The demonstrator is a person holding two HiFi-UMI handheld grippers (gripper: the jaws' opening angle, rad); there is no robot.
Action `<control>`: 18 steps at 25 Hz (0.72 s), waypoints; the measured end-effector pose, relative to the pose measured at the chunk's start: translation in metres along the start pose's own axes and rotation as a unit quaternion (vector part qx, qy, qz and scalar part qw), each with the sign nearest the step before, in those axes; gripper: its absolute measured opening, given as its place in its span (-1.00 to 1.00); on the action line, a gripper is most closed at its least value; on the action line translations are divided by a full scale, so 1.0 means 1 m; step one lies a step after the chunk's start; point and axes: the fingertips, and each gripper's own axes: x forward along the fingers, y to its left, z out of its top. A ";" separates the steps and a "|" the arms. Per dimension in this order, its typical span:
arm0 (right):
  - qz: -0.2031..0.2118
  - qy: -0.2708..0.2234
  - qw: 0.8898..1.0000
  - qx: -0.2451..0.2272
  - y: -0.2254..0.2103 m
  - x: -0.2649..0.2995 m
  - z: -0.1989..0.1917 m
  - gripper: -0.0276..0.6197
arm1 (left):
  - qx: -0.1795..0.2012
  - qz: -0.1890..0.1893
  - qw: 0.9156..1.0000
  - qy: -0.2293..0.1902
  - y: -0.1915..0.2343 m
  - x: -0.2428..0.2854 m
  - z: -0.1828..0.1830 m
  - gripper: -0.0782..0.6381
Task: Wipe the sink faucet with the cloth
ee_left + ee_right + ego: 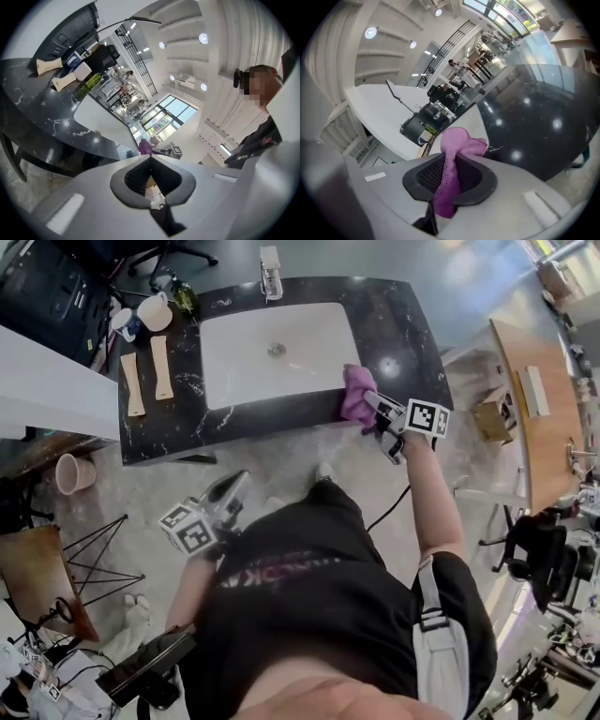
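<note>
Purple cloth [357,395] is being clamped between the jaws of the right gripper [371,403], with a fold bulging out past the tips and a tail hanging down behind the pads. It is being held over the near right part of the black marbled counter [398,334], just beside the front right corner of the white sink [234,371] and close to the counter's front edge. The faucet [271,274] is being left untouched at the far rim of the sink, well apart from the cloth, with the whole bare basin lying between them. The left gripper [240,480] is being carried over the grey floor in front of the counter, short of its front edge, and its jaws are being held together with nothing between them. Open counter is being offered to the right of the basin, while the left strip is being taken up by two pale wooden utensils [161,367], two mugs [155,312] and a green bottle [184,298]. Past the counter's right edge, a gap of floor is being bounded by a wooden table [539,427].
</note>
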 end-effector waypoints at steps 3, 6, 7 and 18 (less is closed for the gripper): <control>-0.062 0.018 0.998 -0.008 -0.047 -0.011 0.030 -0.68 | 0.000 0.013 1.000 -0.012 -0.006 -0.003 0.001 -0.79; -0.134 0.045 0.990 -0.026 -0.092 -0.019 0.055 -0.67 | -0.009 0.025 0.999 -0.023 -0.011 0.004 -0.004 -0.79; -0.153 0.050 0.987 -0.030 -0.105 -0.023 0.062 -0.67 | -0.009 0.024 0.999 -0.026 -0.013 0.008 -0.007 -0.79; -0.205 0.111 0.952 -0.199 -0.129 -0.023 0.073 -0.64 | 0.007 0.043 0.998 -0.051 -0.045 0.047 -0.019 -0.79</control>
